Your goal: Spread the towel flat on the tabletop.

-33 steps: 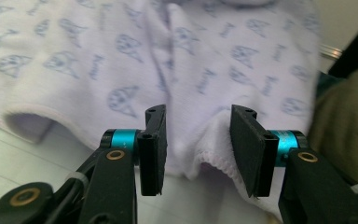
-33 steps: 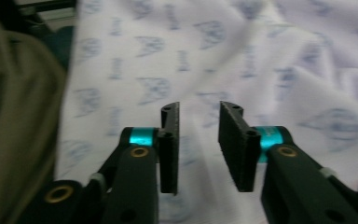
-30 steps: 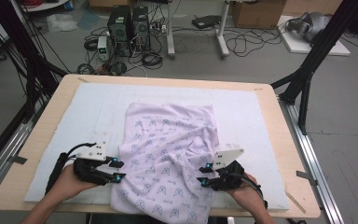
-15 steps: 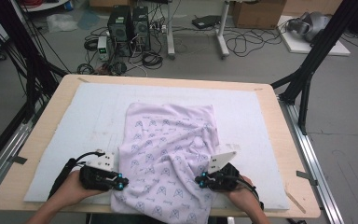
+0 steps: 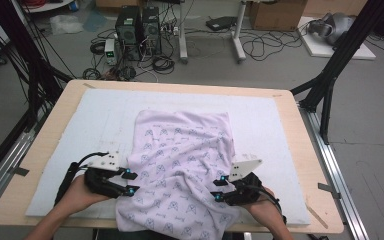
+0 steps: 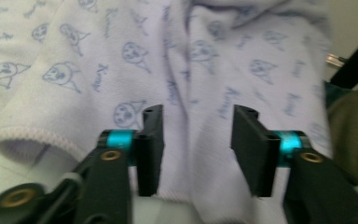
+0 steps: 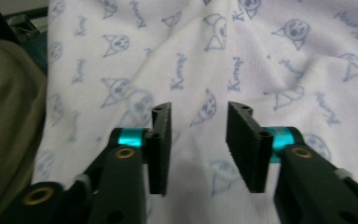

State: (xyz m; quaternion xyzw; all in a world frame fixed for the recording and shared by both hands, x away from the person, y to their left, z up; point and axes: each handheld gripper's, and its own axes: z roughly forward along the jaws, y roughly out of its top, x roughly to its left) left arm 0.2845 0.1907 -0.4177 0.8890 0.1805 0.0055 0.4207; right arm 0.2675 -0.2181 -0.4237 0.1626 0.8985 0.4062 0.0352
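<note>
Spread rumpled on the white mat (image 5: 70,150) of the wooden table (image 5: 307,150): a pale lilac cloth (image 5: 185,165) printed with small blue cat faces and script, far edge lying flat toward the middle of the mat, near end spilling over the table's front edge and cut off at the bottom of the high view. No container anywhere on the table; only the cloth on the mat. At the cloth's left border, near the front edge: the left gripper (image 5: 128,182), held in a hand, pointing in at the cloth. In the left gripper view (image 6: 196,140), jaws apart, just opened from a tight close, cloth (image 6: 196,70) lying between and beyond them, no pad pressing on it; hemmed edge of the cloth folded over at lower left there, a bit of mat beneath. At the cloth's right border, also near the front edge: the right gripper (image 5: 217,189), likewise aimed inward. In the right gripper view (image 7: 198,140), jaws parted to a middling gap, likewise just reopened, cloth (image 7: 261,56) under and ahead of them, nothing pinched. Both gripper views soft and blurred; print legible only as cat heads. Lower layers of the cloth hidden under its own folds.
</note>
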